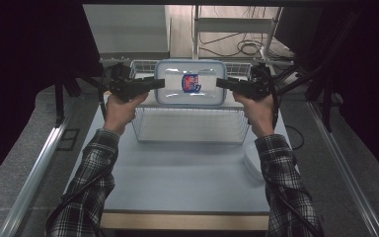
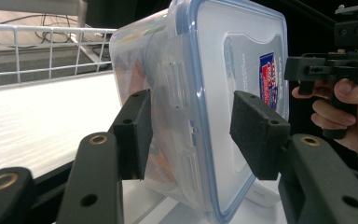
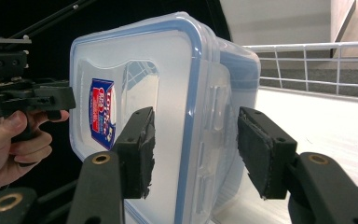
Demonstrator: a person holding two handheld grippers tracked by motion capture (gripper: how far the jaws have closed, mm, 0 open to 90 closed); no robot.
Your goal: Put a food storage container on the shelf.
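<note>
We see a white wire basket (image 1: 190, 126) on the pale bench (image 1: 187, 177), a translucent lid (image 1: 253, 160) at its right edge, cables (image 1: 237, 47) beyond.

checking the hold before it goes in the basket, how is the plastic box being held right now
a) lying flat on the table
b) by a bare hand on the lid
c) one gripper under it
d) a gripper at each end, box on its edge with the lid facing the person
d: the left gripper and the right gripper flank the ends of the box above the wire basket, lid toward the person.
</note>
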